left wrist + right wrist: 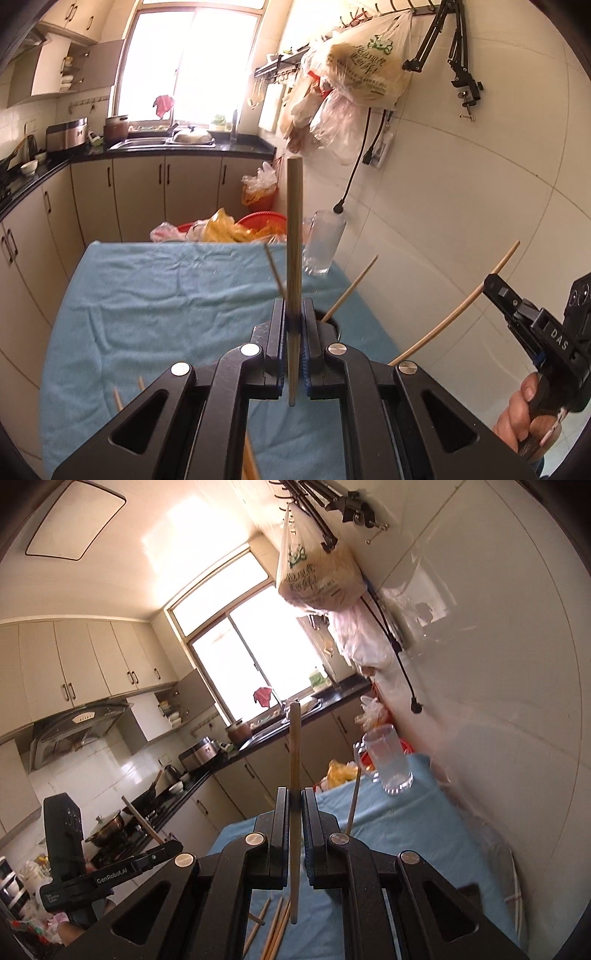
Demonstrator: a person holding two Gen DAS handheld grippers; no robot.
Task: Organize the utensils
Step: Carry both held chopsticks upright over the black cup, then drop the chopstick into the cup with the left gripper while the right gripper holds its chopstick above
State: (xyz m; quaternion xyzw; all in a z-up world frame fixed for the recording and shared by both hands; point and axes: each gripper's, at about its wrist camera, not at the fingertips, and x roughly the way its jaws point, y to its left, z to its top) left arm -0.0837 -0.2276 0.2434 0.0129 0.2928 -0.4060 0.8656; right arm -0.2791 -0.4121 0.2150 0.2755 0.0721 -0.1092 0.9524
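My left gripper is shut on a wooden chopstick that stands upright between its pads, above the blue cloth. My right gripper is shut on another chopstick, also upright. The right gripper shows at the right edge of the left wrist view, holding its long chopstick. The left gripper shows at the lower left of the right wrist view. A dark holder behind my left fingers has a chopstick leaning in it. Several loose chopsticks lie on the cloth.
A glass mug stands at the far right of the cloth, near the tiled wall. Red baskets and plastic bags sit behind the table. Kitchen counters run along the left and back.
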